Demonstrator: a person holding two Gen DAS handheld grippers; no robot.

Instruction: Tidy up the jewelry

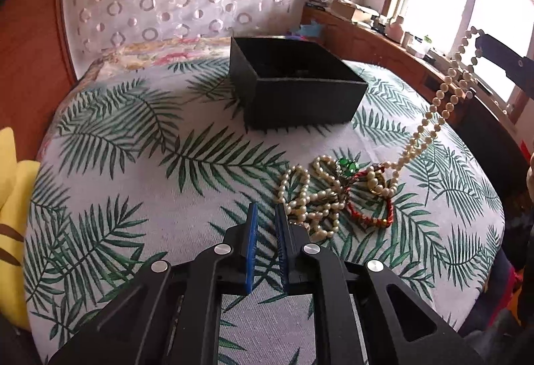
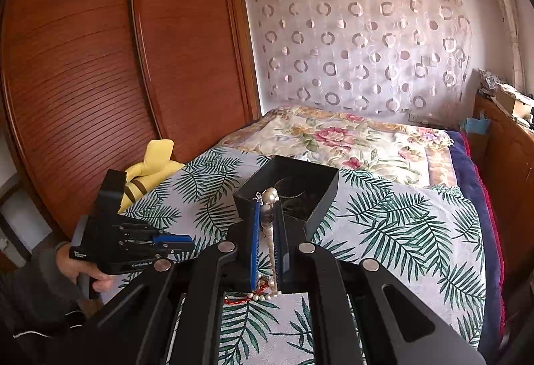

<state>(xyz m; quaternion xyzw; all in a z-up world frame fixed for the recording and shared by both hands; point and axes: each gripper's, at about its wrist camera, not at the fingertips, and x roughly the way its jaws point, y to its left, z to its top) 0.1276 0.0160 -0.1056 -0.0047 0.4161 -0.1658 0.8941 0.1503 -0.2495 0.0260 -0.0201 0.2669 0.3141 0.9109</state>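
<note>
A black open box (image 1: 293,84) stands on the leaf-print cloth (image 1: 133,164); it also shows in the right wrist view (image 2: 290,188). A heap of jewelry (image 1: 333,195) lies in front of it: pearl strands, a red bracelet (image 1: 370,215) and a green stone piece (image 1: 348,164). My right gripper (image 2: 267,208) is shut on a pearl necklace (image 1: 434,111) and holds it high, the strand trailing down to the heap. The right gripper shows at the right in the left wrist view (image 1: 480,48). My left gripper (image 1: 267,215) is open a little and empty, just left of the heap; it also shows in the right wrist view (image 2: 187,243).
A yellow plush toy (image 2: 153,164) lies at the bed's left edge. A floral quilt (image 2: 333,138) lies behind the box. A wooden wardrobe (image 2: 100,64) stands left, and a wooden ledge with clutter (image 1: 383,28) runs under the window at right.
</note>
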